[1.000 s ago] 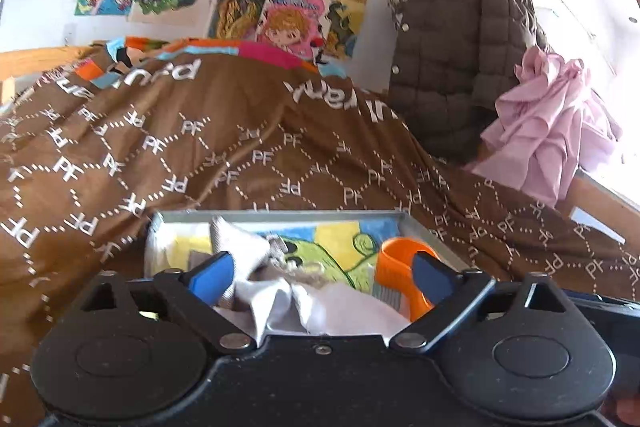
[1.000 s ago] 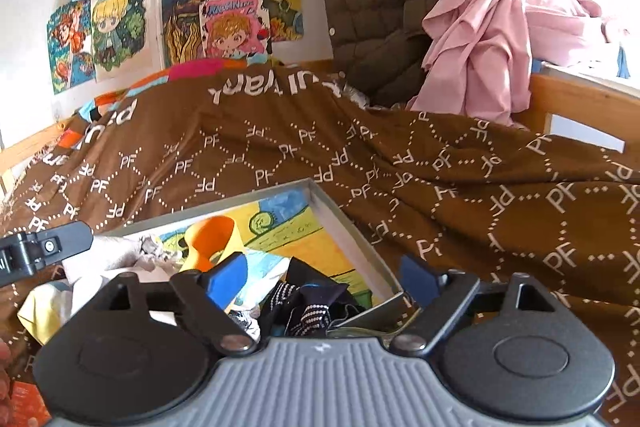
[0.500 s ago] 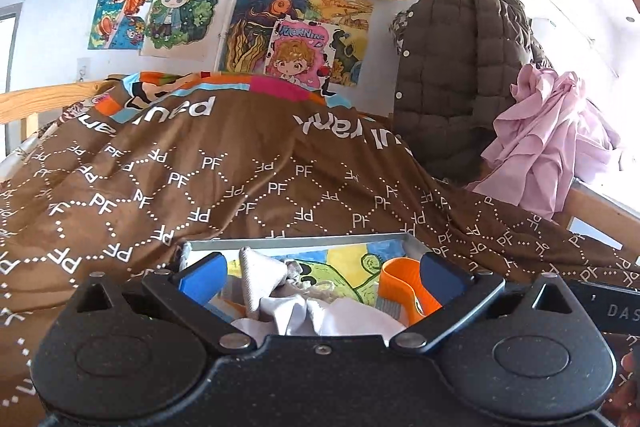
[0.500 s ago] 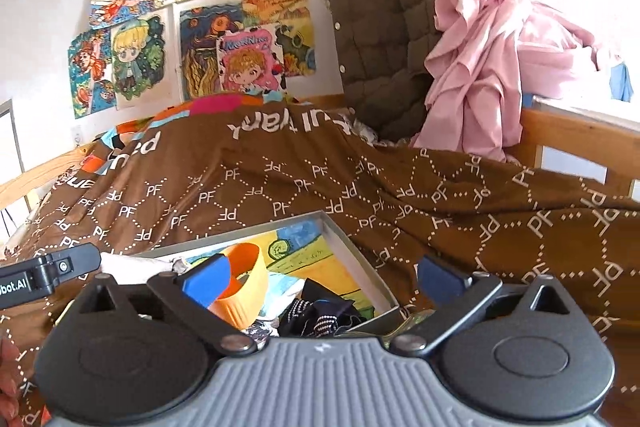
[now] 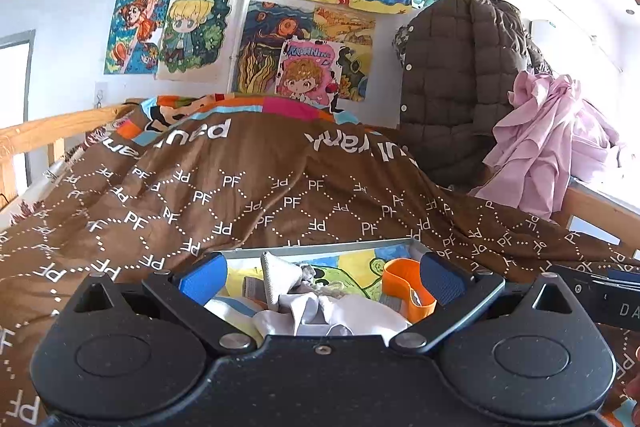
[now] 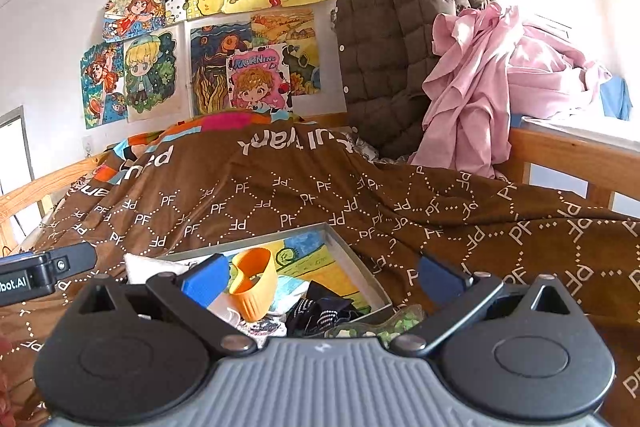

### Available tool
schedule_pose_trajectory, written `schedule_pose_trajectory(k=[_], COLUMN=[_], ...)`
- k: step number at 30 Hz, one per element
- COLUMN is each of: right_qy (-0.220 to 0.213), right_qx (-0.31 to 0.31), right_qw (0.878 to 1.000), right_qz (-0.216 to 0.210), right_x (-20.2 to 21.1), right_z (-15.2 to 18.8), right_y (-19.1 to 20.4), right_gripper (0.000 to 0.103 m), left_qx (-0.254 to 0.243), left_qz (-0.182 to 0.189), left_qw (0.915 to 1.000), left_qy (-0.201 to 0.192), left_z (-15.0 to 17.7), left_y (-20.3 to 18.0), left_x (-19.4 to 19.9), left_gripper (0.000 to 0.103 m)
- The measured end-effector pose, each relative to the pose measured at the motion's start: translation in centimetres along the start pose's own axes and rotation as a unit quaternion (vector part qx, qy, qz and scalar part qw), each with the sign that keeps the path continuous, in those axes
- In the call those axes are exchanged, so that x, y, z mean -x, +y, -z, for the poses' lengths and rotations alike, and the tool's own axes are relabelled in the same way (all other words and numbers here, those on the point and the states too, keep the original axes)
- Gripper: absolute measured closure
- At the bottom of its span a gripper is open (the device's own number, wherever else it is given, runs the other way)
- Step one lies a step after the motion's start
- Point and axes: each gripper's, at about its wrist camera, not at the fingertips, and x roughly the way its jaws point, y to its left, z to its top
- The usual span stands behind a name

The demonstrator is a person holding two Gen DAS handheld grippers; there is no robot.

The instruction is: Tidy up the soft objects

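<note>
1. Tongs: left tongs (image 5: 322, 277) spread wide, nothing pinched; right tongs (image 6: 324, 277) spread as wide as they go, empty too.
2. Step looks like a pull-away from the tray (image 6: 352, 255) after a drop; best done by lifting clear so no pad snags cloth, and keeping the tray flat on the bed blanket (image 6: 280, 195).
3. Soft things lie in the tray: white crumpled cloth (image 5: 336, 311) on the left, orange band (image 6: 252, 283) in the middle, dark patterned socks (image 6: 320, 311) at the near right corner.
4. Cloth looks limp and bunched; orange band stands curled in a loop.
</note>
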Motion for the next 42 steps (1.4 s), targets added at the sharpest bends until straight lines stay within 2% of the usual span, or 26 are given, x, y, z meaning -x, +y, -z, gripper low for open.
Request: schedule_pose_trajectory(k=[11,29,42], right_qy=[-0.001,-0.005,0.009], right_qx=[0.000,-0.012,-0.013], right_qw=[1.000,1.000,1.000], right_qz=[-0.001,-0.001,-0.001], right_x=[2.2,4.1,7.3], right_z=[0.6,1.1,3.0], right_y=[0.3,-0.2,-0.3], right_gripper=[0.000,0.000,0.000], left_qx=[-0.007,-0.024,-0.025], left_qz=[-0.003,-0.009,-0.019], left_qw=[1.0000,0.9996,0.9992], left_qy=[0.001,0.014,0.026], left_z=[0.3,1.8,3.3], left_y=[-0.2,-0.4,-0.4], left_x=[2.7,4.8,7.2], left_gripper=[0.001,0.001,0.001])
